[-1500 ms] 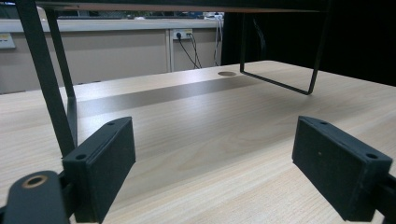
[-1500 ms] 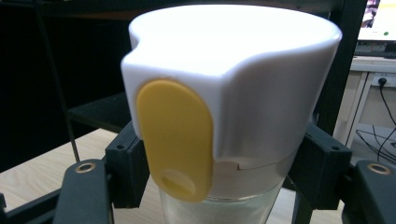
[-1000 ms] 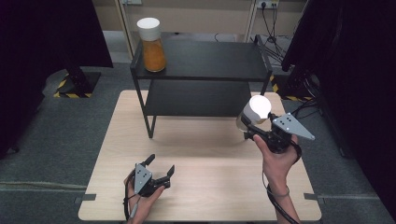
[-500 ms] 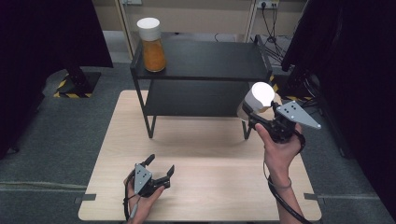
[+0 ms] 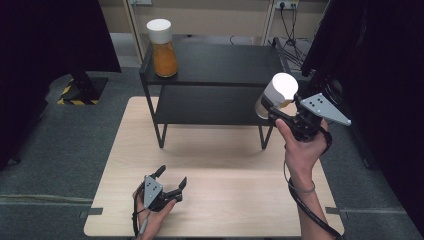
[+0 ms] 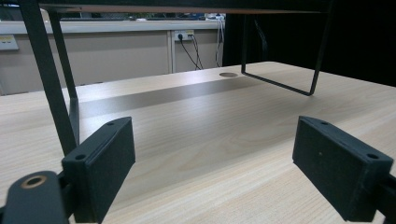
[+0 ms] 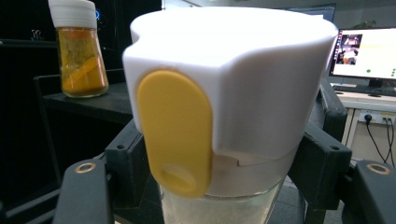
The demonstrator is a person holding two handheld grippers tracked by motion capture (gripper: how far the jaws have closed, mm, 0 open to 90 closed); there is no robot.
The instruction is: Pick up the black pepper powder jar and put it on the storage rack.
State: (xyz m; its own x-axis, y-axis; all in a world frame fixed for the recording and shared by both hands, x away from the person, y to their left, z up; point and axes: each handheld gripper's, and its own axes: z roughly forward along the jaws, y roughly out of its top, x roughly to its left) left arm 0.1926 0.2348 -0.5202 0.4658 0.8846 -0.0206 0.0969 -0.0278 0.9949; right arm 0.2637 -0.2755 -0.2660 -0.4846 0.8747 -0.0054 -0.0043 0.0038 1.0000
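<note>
Seemingly mid-carry, the right gripper [image 5: 274,111] clamps a white-capped jar [image 5: 275,93] beside the black shelf [image 5: 220,62], probably needing a level set-down there, while the left gripper [image 5: 171,184] rests wide open and empty

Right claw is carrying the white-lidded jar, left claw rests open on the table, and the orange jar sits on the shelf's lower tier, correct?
Not quite: the orange jar stands on the top tier of the shelf, as the high view shows. The rest holds: right claw grips the white-lidded jar, left claw open on the table.
</note>
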